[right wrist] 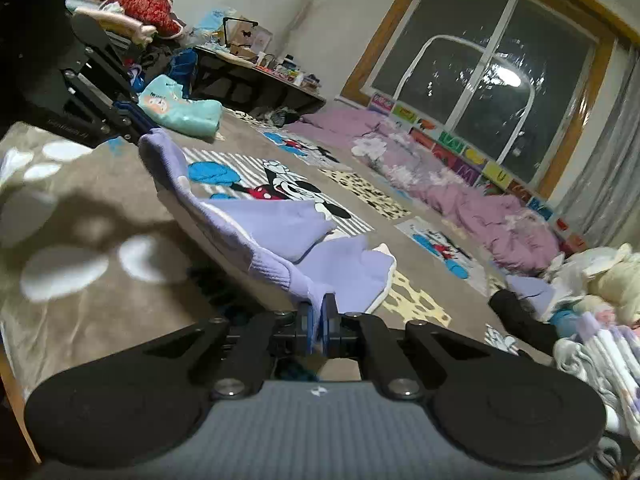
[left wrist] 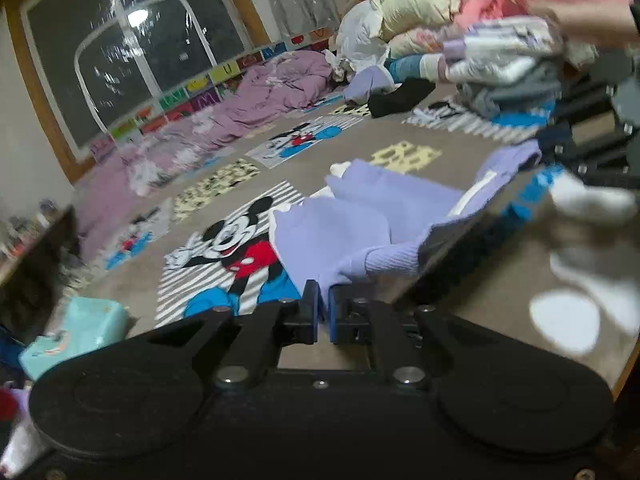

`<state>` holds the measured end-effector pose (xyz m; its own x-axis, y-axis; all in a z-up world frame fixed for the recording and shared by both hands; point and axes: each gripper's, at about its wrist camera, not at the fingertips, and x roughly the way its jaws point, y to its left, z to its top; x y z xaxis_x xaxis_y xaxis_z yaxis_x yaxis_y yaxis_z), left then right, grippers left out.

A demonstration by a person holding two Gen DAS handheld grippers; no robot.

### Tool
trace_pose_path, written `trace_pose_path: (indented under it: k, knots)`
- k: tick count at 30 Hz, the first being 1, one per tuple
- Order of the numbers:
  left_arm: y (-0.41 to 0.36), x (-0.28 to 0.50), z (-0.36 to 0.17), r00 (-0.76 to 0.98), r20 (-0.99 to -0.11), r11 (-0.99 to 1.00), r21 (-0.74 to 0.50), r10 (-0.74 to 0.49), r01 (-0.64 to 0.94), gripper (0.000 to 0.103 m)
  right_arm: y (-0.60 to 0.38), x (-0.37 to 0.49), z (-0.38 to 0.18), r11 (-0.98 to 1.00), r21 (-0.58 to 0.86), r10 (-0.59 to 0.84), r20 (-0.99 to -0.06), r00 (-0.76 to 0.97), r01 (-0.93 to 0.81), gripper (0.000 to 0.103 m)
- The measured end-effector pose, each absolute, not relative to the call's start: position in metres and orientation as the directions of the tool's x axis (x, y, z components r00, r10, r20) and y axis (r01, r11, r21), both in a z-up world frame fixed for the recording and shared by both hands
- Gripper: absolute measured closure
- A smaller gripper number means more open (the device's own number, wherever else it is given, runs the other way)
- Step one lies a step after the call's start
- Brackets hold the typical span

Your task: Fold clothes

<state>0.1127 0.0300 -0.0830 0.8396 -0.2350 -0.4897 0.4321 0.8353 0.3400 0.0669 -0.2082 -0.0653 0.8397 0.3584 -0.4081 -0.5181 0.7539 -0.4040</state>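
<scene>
A lavender garment (left wrist: 340, 232) (right wrist: 280, 220) hangs stretched between my two grippers above the grey Mickey Mouse blanket (left wrist: 352, 148) (right wrist: 100, 184). My left gripper (left wrist: 324, 308) is shut on one ribbed edge of it. In the right wrist view the same left gripper (right wrist: 140, 130) shows at the upper left, pinching the far end. My right gripper (right wrist: 318, 320) is shut on the other ribbed edge, and in the left wrist view it (left wrist: 548, 148) appears blurred at the right. The garment's lower part still rests on the blanket.
A heap of mixed clothes (left wrist: 500, 52) (right wrist: 600, 344) lies at one side, with a black garment (left wrist: 400, 98) (right wrist: 520, 320) beside it. A pink-lilac quilt (left wrist: 240, 112) (right wrist: 480, 208) runs under the window. A teal pack (left wrist: 80, 328) (right wrist: 180, 112) and a low table (right wrist: 260, 76) stand opposite.
</scene>
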Motion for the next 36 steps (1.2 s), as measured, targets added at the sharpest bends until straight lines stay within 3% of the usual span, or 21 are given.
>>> trace_pose_path:
  k: [11,36]
  knots:
    - [0.050,0.232,-0.053,0.732,-0.600,0.870,0.113,-0.324,0.479,0.100,-0.217,0.192,-0.028,0.774,-0.211,0.423,-0.531,0.735,-0.598,0.097]
    - [0.055,0.392,-0.093,0.632,-0.705,0.905,-0.037,-0.323,0.423,0.100,-0.220,0.366,-0.066,0.840,-0.013,0.410,-0.641,0.649,-0.543,0.097]
